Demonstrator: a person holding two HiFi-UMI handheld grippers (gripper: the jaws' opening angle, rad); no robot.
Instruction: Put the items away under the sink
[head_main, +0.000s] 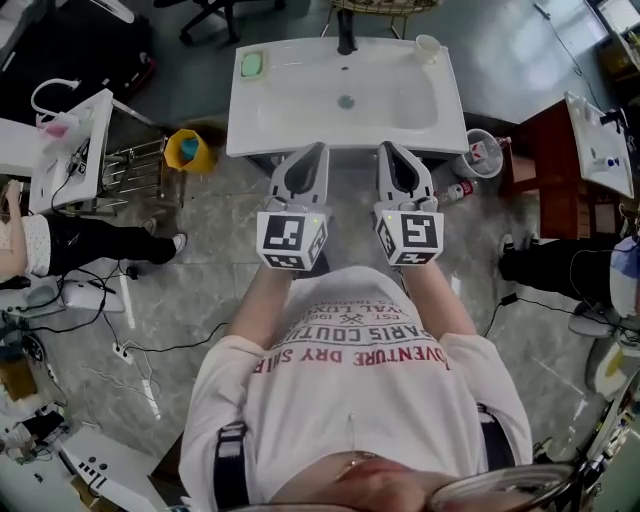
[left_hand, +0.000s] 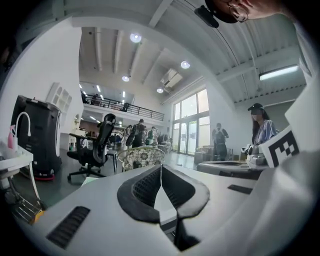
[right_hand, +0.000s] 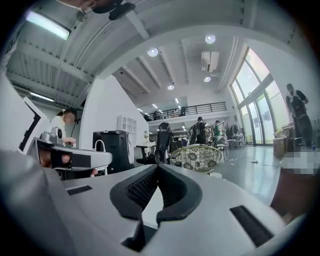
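The white sink (head_main: 400, 115) stands ahead of me, seen from above; the space under it is hidden by the basin. A green soap dish (head_main: 251, 64) sits at its back left corner, a white cup (head_main: 428, 47) at its back right, and a dark tap (head_main: 346, 35) between them. My left gripper (head_main: 320, 150) and right gripper (head_main: 385, 150) are held side by side just short of the basin's front edge, pointing at it. The left gripper (left_hand: 161, 167) is shut and empty. The right gripper (right_hand: 157, 167) is shut too, with nothing in it.
On the floor right of the sink lie a small bottle (head_main: 461, 189) and a round bin (head_main: 482, 152). A yellow container (head_main: 188, 150) and a wire rack (head_main: 130, 165) stand to the left. A brown cabinet (head_main: 540, 160) is at the right. Cables cross the floor at the left.
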